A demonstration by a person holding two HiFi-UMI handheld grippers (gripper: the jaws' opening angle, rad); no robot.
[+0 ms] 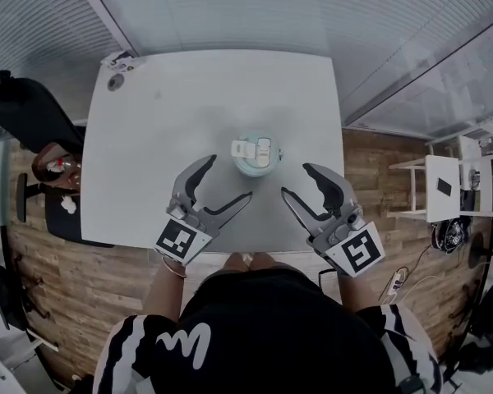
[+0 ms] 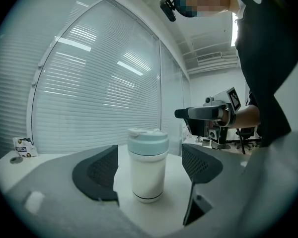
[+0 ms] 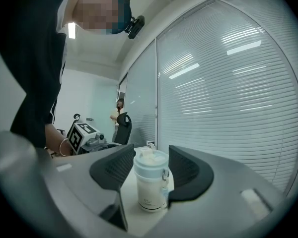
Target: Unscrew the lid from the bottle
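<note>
A white bottle (image 1: 255, 156) with a pale blue-green flip lid (image 2: 148, 142) stands upright on the white table (image 1: 189, 97), near its middle. My left gripper (image 1: 228, 179) is open at the bottle's near left and short of it, with nothing between its dark pads (image 2: 97, 170). At the near right my right gripper (image 1: 296, 180) is also open, less widely, and apart from the bottle. Each gripper view looks level past its jaws at the bottle (image 3: 151, 187). The lid (image 3: 150, 163) sits on the bottle and a small ring hangs at its side.
A small round object (image 1: 115, 81) and a little box (image 1: 119, 58) lie at the table's far left corner. A dark chair (image 1: 33, 113) stands to the left of the table and white shelving (image 1: 444, 187) to its right. Window blinds run behind the table.
</note>
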